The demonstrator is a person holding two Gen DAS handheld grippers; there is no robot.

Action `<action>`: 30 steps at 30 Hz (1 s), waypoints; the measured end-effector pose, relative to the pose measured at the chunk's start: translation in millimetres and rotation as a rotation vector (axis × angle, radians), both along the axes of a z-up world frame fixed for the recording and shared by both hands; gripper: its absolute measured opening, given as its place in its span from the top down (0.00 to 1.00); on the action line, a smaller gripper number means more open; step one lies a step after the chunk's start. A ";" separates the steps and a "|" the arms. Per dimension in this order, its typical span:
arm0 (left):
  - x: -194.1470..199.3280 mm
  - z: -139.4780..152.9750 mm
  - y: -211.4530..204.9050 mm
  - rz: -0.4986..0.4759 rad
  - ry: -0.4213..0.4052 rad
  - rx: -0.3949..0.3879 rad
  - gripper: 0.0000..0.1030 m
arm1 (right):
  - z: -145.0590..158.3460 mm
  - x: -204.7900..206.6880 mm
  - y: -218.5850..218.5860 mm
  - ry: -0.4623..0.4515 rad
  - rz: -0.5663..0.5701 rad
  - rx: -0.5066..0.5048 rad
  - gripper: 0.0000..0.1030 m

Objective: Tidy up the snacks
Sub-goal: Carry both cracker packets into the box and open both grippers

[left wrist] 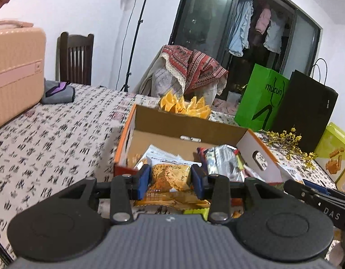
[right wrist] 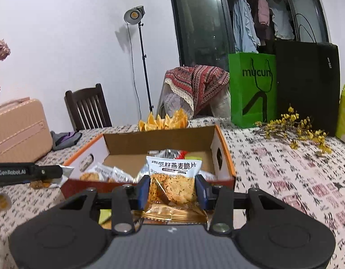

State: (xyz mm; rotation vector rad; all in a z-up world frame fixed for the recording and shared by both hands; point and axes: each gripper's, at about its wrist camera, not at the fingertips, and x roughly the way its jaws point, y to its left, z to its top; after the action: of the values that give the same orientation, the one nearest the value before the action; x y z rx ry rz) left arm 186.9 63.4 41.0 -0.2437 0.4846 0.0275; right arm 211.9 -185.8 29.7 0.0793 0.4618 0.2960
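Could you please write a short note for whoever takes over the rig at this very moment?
Left gripper: fingers shut on an orange snack packet.
Right gripper: fingers shut on a white-topped oat crisp packet.
Both packets are held at the near edge of the cardboard box on the patterned tablecloth.
Done: several packets already lie in the box.
Left: put both held packets in the box; more snacks lie on the table under the grippers, near the box's front wall.
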 end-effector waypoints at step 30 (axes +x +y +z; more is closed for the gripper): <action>111.8 -19.0 -20.7 -0.017 0.008 0.101 0.61 | -25.4 119.4 29.7 0.046 -0.007 -0.012 0.59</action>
State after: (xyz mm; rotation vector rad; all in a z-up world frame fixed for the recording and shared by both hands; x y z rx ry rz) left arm 298.7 42.8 22.0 -0.1404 0.4916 0.0365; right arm 331.3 -156.1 4.3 0.0758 0.5087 0.2845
